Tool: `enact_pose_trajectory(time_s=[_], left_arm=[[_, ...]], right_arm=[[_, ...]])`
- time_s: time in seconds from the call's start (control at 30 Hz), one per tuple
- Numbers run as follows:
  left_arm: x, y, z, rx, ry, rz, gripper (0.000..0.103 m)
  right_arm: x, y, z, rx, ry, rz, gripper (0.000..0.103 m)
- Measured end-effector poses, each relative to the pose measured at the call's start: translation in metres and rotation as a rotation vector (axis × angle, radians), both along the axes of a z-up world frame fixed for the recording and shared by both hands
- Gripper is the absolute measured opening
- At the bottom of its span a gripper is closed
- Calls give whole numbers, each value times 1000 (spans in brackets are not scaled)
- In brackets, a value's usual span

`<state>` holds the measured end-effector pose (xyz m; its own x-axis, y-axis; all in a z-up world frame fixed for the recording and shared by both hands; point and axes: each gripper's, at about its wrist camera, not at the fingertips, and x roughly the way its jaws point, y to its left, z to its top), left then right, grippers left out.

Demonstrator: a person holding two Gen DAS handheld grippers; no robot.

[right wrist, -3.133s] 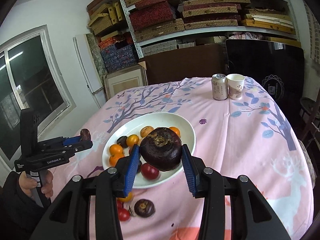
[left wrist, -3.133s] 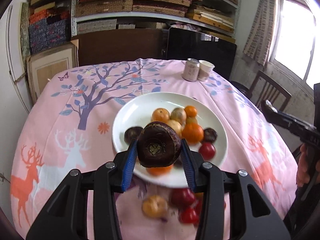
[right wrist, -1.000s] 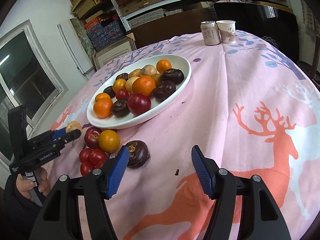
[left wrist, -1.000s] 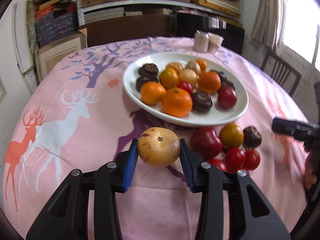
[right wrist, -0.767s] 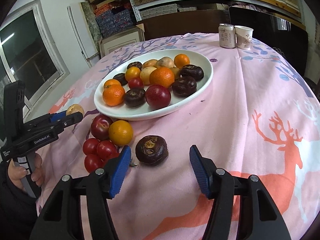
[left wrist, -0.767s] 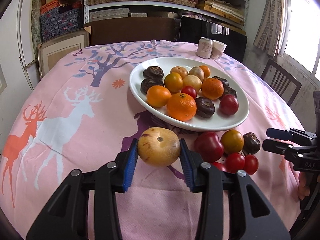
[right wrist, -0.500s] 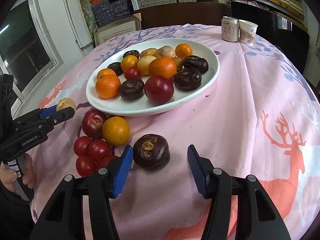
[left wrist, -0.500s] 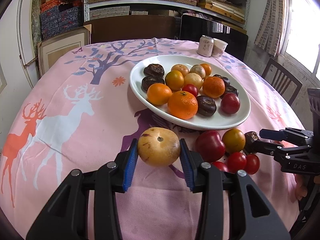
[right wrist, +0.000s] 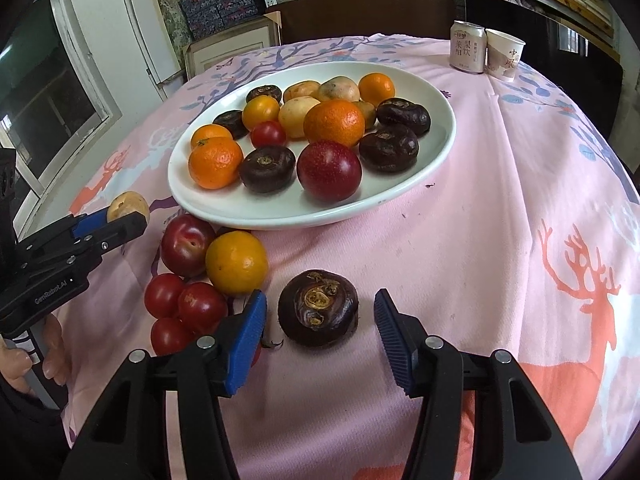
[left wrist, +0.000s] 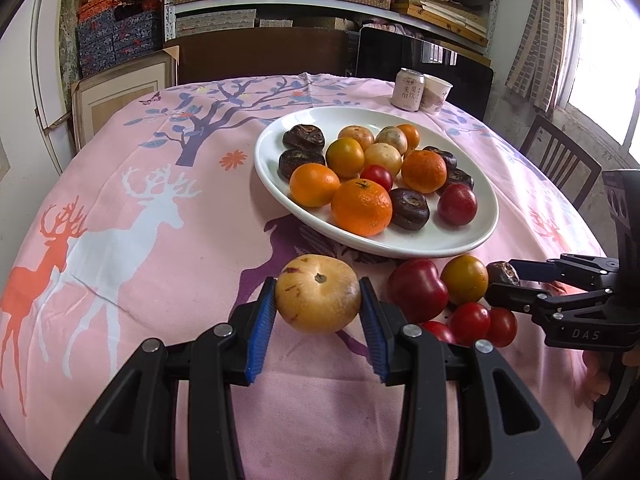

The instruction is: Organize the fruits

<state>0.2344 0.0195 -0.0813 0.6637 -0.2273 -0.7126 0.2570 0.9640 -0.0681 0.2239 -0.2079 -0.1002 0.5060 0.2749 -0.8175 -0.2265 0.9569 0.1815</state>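
Note:
My left gripper [left wrist: 318, 316] is shut on a yellow-tan round fruit [left wrist: 318, 298], held in front of the white plate [left wrist: 472, 240]. The plate holds several oranges, dark fruits and red fruits. My right gripper [right wrist: 320, 320] is open, its blue pads on either side of a dark brown fruit [right wrist: 318, 308] lying on the pink cloth, not touching it. In the right wrist view the left gripper [right wrist: 116, 216] with its tan fruit [right wrist: 127, 205] sits at the left. In the left wrist view the right gripper [left wrist: 506, 280] straddles the dark fruit [left wrist: 502, 273].
Loose on the cloth by the plate's near rim are a red plum [right wrist: 186, 244], an orange [right wrist: 236, 262] and several small red tomatoes [right wrist: 184, 306]. A can [right wrist: 466, 46] and a paper cup [right wrist: 505, 54] stand at the table's far side. Shelves and a chair [left wrist: 560, 164] lie beyond.
My right gripper has let go of its earlier dark fruit, come down and forward, and now straddles the dark fruit on the cloth. My left gripper has swapped its dark fruit for the tan one.

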Motion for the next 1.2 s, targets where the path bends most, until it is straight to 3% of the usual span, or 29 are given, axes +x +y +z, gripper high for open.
enact_pose_trajectory(time_s=[0.2, 0.4, 0.8, 1.2], left_arm=[[-1, 0, 0, -1, -2, 1, 40], [-1, -1, 0, 0, 0, -1, 40], [-1, 0, 1, -4, -5, 2, 40], [-7, 3, 8, -24, -41, -5, 40]], right_arm=[[1, 3, -1, -15, 3, -2, 59], [-1, 4, 0, -28, 6, -1, 40], [-14, -10, 10, 5, -39, -20, 39], [-21, -58, 26, 128, -111, -103, 39]])
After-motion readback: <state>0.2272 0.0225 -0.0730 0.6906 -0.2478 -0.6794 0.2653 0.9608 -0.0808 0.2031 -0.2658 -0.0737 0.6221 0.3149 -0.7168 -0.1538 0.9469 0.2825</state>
